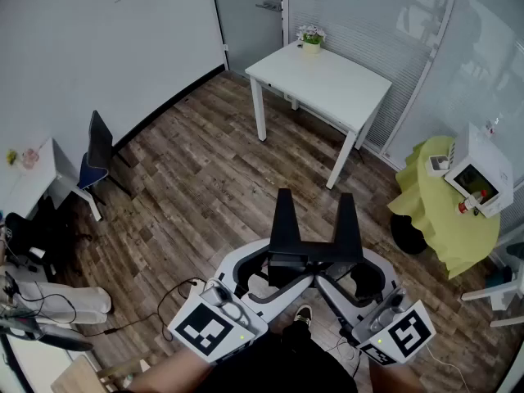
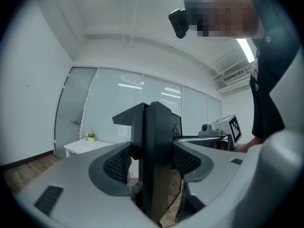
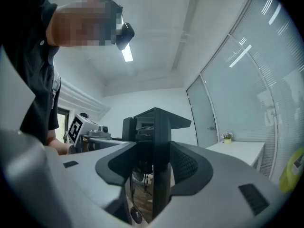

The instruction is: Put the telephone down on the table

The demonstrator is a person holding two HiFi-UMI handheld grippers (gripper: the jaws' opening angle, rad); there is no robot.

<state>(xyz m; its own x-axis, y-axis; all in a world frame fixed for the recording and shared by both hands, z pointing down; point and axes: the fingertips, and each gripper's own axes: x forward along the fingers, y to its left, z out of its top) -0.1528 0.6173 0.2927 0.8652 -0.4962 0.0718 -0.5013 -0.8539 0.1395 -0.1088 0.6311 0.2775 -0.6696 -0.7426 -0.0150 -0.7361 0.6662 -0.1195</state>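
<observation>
No recognisable telephone shows in any view. Between my two grippers, close in front of my body, hangs a black object [image 1: 285, 219] with two long flat prongs joined by a cross bar, the prongs pointing toward the white table [image 1: 327, 76] far ahead. My left gripper [image 1: 278, 260] comes in from the left with its textured pads against the left prong [image 2: 152, 137]. My right gripper [image 1: 352, 262] does the same on the right prong [image 3: 159, 137]. Both sets of jaws stand wide. Thin cables hang under the object.
A small potted plant [image 1: 310, 39] stands on the table's far corner. A yellow-green covered stand [image 1: 434, 195] with a white box [image 1: 479, 170] is at the right, a dark chair [image 1: 97, 158] at the left. Cables [image 1: 176, 297] trail on the wooden floor beside my shoes [image 1: 301, 313].
</observation>
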